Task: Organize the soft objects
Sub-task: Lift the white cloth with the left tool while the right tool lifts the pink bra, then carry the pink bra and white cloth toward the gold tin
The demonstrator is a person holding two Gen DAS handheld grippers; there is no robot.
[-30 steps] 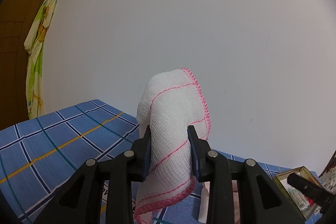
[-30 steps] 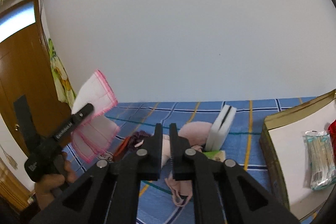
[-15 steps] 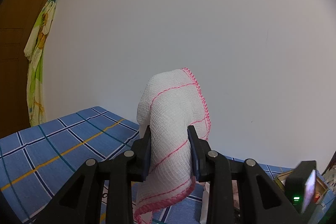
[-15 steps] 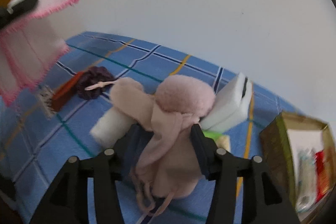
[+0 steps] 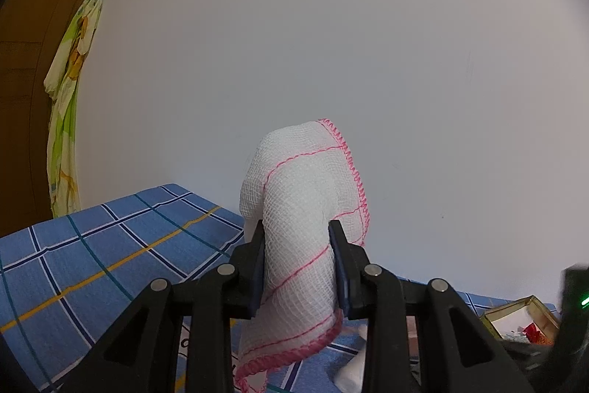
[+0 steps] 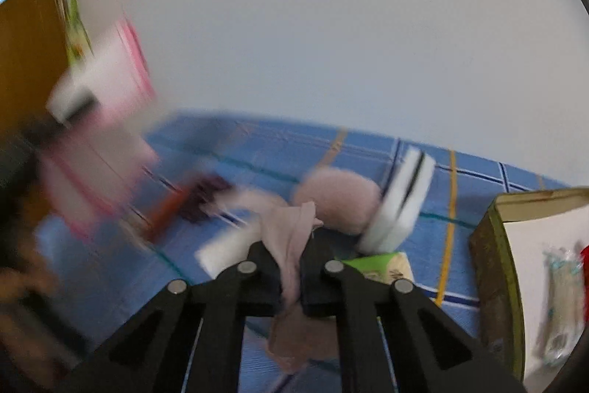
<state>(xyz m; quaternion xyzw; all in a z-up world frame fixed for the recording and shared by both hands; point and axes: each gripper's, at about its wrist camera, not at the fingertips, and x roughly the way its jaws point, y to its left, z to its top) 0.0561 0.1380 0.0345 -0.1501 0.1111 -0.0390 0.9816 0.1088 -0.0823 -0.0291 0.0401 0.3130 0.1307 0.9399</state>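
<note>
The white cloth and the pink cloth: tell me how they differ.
The white cloth is an open mesh weave edged in bright pink stitching; the pink cloth is plain, dusty pink, with no visible trim. The white cloth bulges thick between the left gripper's fingers; the pink cloth is pinched into a thin strip in the right gripper. Both are soft, hang limp and are clamped above the blue checked sheet.

You can read no text here; the printing on the green packet (image 6: pixel 379 267) is too blurred.

Both tools (image 5: pixel 296 253) (image 6: pixel 291 267) clamped tight
</note>
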